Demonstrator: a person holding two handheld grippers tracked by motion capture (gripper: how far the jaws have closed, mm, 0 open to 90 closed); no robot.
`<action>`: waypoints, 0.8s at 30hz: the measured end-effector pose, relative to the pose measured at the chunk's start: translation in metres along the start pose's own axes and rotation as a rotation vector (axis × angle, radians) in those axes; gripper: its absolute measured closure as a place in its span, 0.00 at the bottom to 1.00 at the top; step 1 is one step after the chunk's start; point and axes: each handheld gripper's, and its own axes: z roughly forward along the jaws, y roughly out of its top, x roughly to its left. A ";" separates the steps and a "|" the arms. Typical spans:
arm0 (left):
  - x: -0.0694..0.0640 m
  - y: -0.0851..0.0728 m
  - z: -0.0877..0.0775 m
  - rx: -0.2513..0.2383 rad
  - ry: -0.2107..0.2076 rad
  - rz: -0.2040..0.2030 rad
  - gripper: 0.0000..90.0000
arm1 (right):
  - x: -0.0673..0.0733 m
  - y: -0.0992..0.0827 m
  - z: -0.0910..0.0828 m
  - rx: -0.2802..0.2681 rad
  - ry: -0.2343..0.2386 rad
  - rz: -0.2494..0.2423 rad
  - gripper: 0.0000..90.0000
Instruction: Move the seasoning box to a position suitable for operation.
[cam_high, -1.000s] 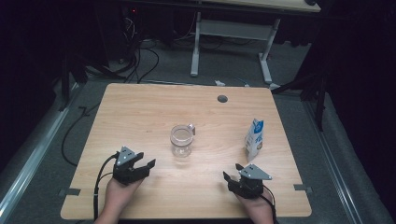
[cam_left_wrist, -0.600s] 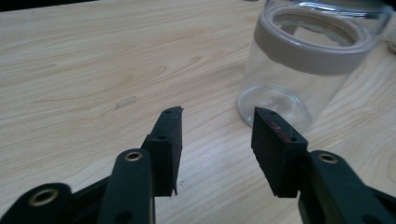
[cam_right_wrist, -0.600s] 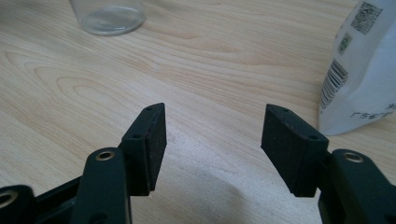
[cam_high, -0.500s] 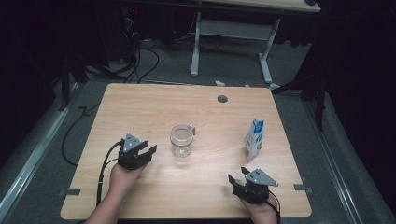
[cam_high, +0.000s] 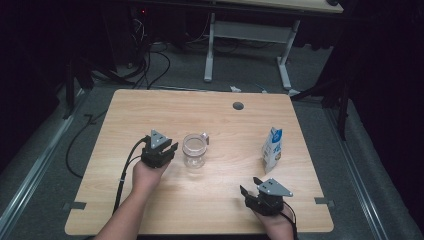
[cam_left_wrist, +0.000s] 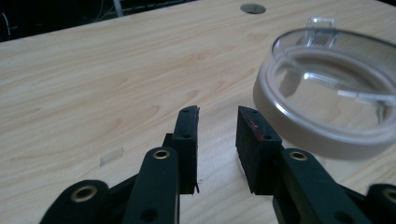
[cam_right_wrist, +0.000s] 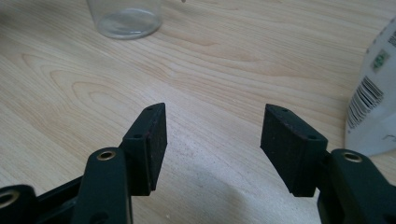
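Observation:
A clear glass jar (cam_high: 194, 150) with a small handle stands upright in the middle of the wooden table (cam_high: 210, 112). Its wide rim (cam_left_wrist: 327, 93) lies close to the right of my left gripper (cam_left_wrist: 217, 114), whose jaws stand a little apart with nothing between them. In the high view the left gripper (cam_high: 161, 148) is just left of the jar, not touching it. A blue and white carton (cam_high: 272, 148) stands upright at the right. My right gripper (cam_high: 250, 185) sits near the front edge, below the carton. Its jaws (cam_right_wrist: 212, 112) are wide open and empty, with the jar's base (cam_right_wrist: 125, 16) far ahead and the carton (cam_right_wrist: 376, 102) at the right.
A round cable hole (cam_high: 238, 106) sits near the table's far edge. Cables trail from both grippers over the front edge. Beyond the table stand a white desk frame (cam_high: 247, 35) and loose cables on the dark floor.
My left gripper has moved forward and to the right, up beside the jar. The right gripper has drifted slightly back and to the right, toward the front edge.

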 end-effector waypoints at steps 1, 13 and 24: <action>0.002 0.003 0.001 0.009 0.003 -0.013 0.77 | 0.001 0.002 0.002 -0.001 0.005 -0.006 0.46; 0.007 0.005 0.000 -0.007 -0.035 0.001 0.83 | 0.006 0.006 0.012 0.007 0.020 -0.025 0.47; 0.007 0.013 0.028 -0.049 -0.055 -0.039 1.00 | -0.003 0.006 0.008 -0.012 0.026 0.011 0.49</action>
